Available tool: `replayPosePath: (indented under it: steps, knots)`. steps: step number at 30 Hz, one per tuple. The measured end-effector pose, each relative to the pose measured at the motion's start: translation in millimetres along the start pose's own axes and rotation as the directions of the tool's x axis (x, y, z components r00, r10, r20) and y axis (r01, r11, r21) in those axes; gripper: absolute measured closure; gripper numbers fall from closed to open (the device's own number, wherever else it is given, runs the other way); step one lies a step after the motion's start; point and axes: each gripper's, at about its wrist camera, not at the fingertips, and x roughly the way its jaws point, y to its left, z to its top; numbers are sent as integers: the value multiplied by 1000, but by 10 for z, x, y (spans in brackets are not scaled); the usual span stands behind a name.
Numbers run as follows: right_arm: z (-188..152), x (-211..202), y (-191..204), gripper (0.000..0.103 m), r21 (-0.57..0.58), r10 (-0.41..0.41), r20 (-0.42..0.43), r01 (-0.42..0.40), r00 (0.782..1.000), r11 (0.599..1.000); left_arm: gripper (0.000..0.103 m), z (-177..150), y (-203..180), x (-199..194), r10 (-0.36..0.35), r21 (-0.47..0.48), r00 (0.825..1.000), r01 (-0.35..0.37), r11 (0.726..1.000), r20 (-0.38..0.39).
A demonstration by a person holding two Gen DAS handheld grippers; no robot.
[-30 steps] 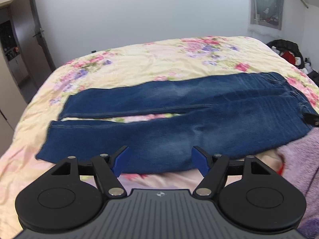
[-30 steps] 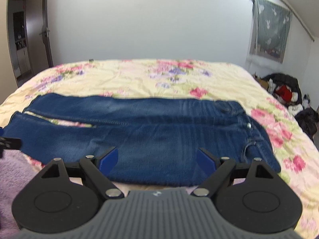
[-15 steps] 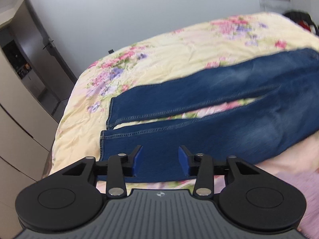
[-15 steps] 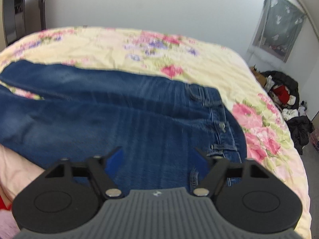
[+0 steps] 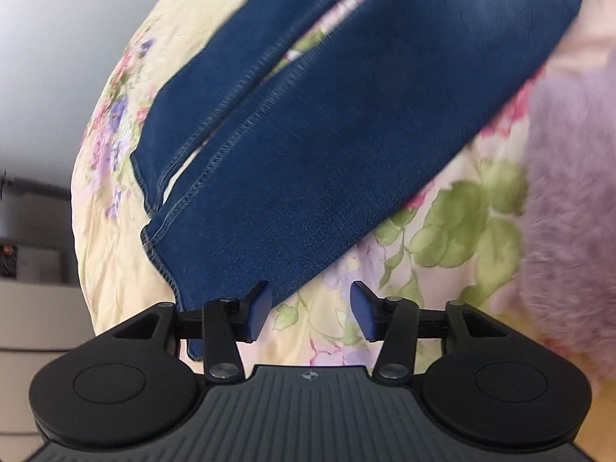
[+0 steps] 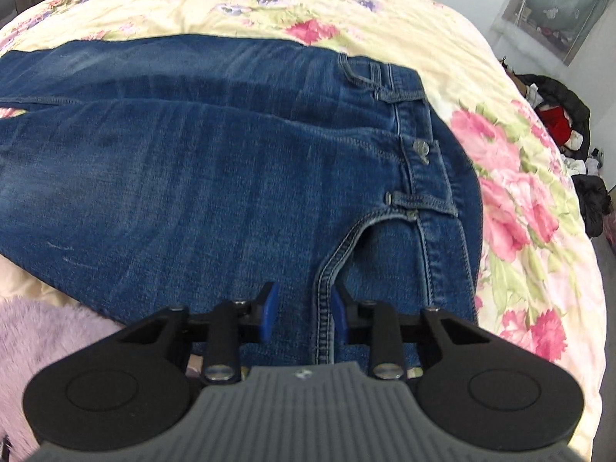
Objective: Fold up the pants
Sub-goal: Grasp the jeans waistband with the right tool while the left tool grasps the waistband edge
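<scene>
- Left wrist view: my left gripper [image 5: 310,310] is tipped down over the hem end of the jeans [image 5: 346,123], which lie flat on the floral bedspread [image 5: 454,227].
- Its jaws stand apart and are opening. The left blue pad [image 5: 258,311] overlaps the near corner of the closer leg's hem; the right pad sits over bare bedspread just beside the jeans. I see nothing pressed between them.
- The two legs run away from the gripper toward the upper right, with a thin strip of bedspread showing between them.
- A fuzzy lilac blanket [image 5: 569,192] lies to the right of the jeans, near the closer leg's edge.
- Right wrist view: my right gripper [image 6: 302,310] is down at the waist end of the jeans [image 6: 192,177], on the near edge.
- Its jaws are narrow and closing, with denim and the stitched pocket seam [image 6: 325,300] between the pads. I cannot tell whether the pads already press the cloth.
- The waistband button [image 6: 422,149] is beyond the gripper, to its right. A pile of dark clothes [image 6: 566,115] lies off the bed's far right side.
</scene>
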Motion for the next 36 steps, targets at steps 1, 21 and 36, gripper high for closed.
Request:
replayPosePath:
  steps: [1,21,36]
  knots:
    - [-3,20,0,76,2,1,-6,-1,1000,1000,45,19,-49,81,14,21,1000,-14,1000,0]
    - [-38,48,-235,76,2,105,-39,-105,994,994,98,396,210,-287,247,-316,969,-234,919,-1]
    - [339,-243,-420,99,115,152,27,-154,988,981,99,684,767,-550,295,-440,955,-277,854,-27]
